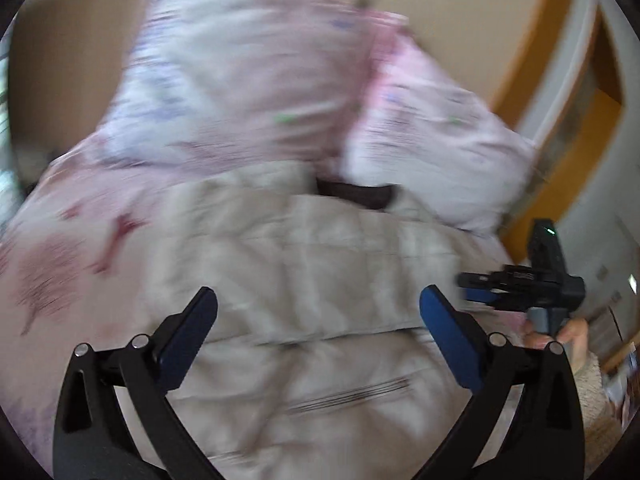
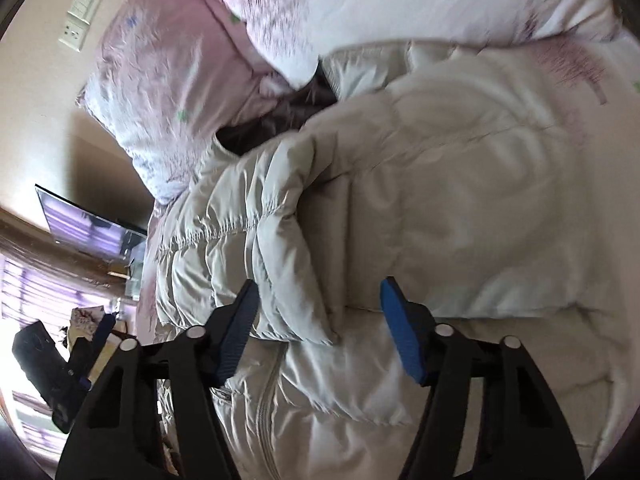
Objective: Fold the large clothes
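A large off-white puffer jacket (image 1: pixel 320 264) lies spread on a bed with pink floral bedding; its dark fur collar (image 1: pixel 352 194) points toward the pillows. My left gripper (image 1: pixel 320 300) is open and empty above the jacket's body. In the right wrist view the jacket (image 2: pixel 460 200) has a quilted sleeve (image 2: pixel 256 240) folded across its body. My right gripper (image 2: pixel 318 292) is open, its fingers on either side of the sleeve's cuff end without closing on it. The right gripper also shows in the left wrist view (image 1: pixel 520 284) at the jacket's right edge.
Two pink floral pillows (image 1: pixel 248 72) lean against the beige wall behind the jacket. An orange-framed door (image 1: pixel 568 92) stands to the right. In the right wrist view a TV screen (image 2: pixel 92 228) and a bright window (image 2: pixel 36 292) lie beyond the bed's edge.
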Demonstrator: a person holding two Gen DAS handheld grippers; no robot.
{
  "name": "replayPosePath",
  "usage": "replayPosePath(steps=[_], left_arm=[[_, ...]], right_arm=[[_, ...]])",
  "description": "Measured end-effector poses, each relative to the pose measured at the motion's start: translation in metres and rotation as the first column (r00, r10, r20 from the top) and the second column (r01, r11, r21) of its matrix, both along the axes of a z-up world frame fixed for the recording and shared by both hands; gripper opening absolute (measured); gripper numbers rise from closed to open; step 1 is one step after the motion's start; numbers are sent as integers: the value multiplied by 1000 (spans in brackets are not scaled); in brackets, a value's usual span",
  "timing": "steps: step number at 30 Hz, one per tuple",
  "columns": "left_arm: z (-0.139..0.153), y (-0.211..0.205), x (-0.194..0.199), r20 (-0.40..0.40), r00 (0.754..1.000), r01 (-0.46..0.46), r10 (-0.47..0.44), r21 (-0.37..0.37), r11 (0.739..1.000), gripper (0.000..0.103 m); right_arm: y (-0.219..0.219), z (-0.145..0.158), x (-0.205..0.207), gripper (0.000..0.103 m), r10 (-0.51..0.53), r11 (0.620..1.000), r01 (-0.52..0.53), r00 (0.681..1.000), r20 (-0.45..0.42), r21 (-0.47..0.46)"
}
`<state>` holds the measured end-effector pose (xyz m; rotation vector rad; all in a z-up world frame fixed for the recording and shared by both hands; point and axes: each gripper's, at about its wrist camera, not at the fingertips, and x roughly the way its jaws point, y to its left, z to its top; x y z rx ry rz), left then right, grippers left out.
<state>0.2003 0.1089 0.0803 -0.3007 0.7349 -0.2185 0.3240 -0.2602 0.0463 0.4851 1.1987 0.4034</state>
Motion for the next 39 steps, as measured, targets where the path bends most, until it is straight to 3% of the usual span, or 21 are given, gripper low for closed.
replayPosePath(steps=[3, 5, 7, 9, 12, 17, 20, 22, 24, 27, 29, 31, 34, 36, 38, 39], left_arm=[[-7, 40, -9, -18, 993, -114, 115, 35, 993, 101], [-11, 62, -17, -27, 986, -163, 165, 59, 985, 101], [-16, 79, -22, -46, 978, -197, 202, 90, 976, 101], [-18, 89, -29, -49, 974, -215, 221, 105, 971, 101], [-23, 97, -34, -51, 972, -223, 231, 130, 966, 101], [-34, 97, -34, -64, 972, -215, 227, 162, 963, 101], [-39, 94, -39, -66, 973, -201, 220, 218, 955, 101], [-41, 93, -47, -52, 976, -193, 213, 262, 946, 101], [-44, 94, -50, -45, 976, -193, 213, 277, 941, 101], [-46, 96, -58, 14, 980, -197, 200, 259, 946, 101], [-46, 95, -63, 43, 981, -195, 191, 233, 953, 101], [-46, 92, -62, 35, 984, -177, 174, 231, 957, 101], [-51, 85, -58, -36, 989, -130, 143, 248, 960, 101], [-55, 85, -55, -83, 986, -121, 145, 241, 963, 101], [-59, 88, -59, -94, 985, -122, 146, 224, 967, 101], [-60, 92, -62, -91, 984, -128, 150, 215, 968, 101]], right_arm=[[10, -10, 8, 52, 8, 1000, -8, 1000, -29, -12], [19, -14, 10, 27, 20, 1000, -20, 999, -29, -15], [24, -8, 6, 13, 27, 999, -26, 999, 25, -29], [27, 9, 0, 11, 23, 999, -18, 992, 123, -39], [19, 26, -8, 10, -32, 998, 43, 979, 202, -50], [7, -20, 8, 12, -98, 986, 101, 995, 24, -135], [7, -23, 8, 17, -81, 983, 82, 997, 11, -163], [3, -10, 0, 25, -94, 980, 100, 995, 43, -174], [-2, 10, -12, 25, -116, 976, 137, 985, 125, -169], [-4, 29, -27, 25, -111, 976, 150, 967, 229, -159], [4, 31, -27, 25, -60, 981, 101, 970, 235, -168], [17, 23, -19, 25, -15, 978, 55, 980, 197, -202], [26, -15, 6, 21, 3, 958, 15, 998, 63, -285], [22, -26, 15, 21, 1, 962, 8, 999, 35, -273], [15, -19, 12, 24, -6, 970, 13, 1000, 29, -242], [10, -12, 7, 38, -2, 974, 11, 999, 37, -225]])
